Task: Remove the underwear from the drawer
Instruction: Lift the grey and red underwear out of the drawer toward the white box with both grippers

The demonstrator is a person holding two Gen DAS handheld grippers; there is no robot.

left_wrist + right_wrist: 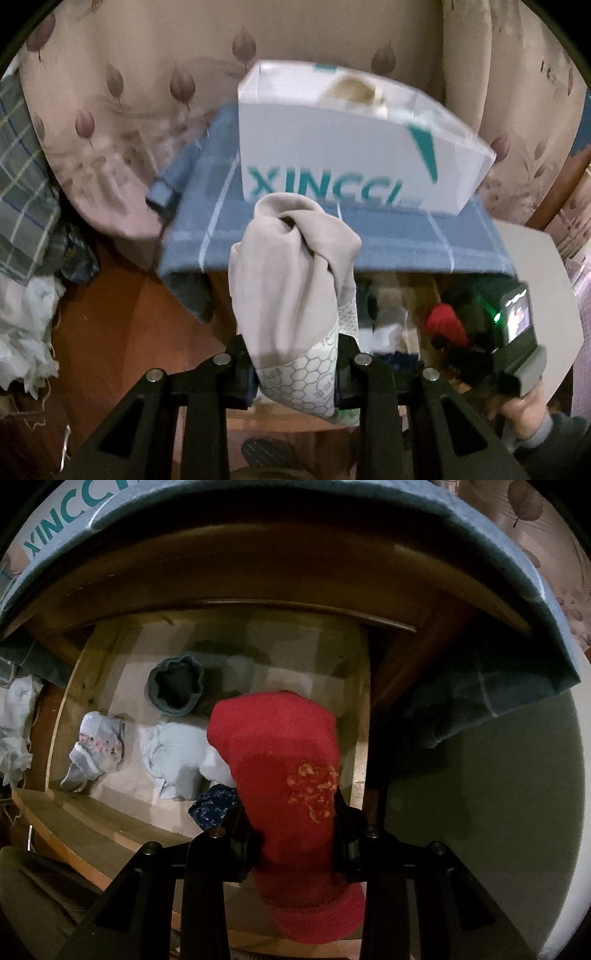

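Beige rolled underwear with a honeycomb-print waistband (295, 295) clamped in left gripper (297, 373), raised before the blue-clothed cabinet top (369, 236). Red knit garment (288, 775), possibly underwear, pinched by right gripper (291, 849) above the open wooden drawer's (66, 716) right front corner.

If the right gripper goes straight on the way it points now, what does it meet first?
Probably the clothes in the open drawer. The right gripper, shut on a red garment, points down into it; the pale blue piece and the dark patterned piece lie nearest, though depth is unclear.
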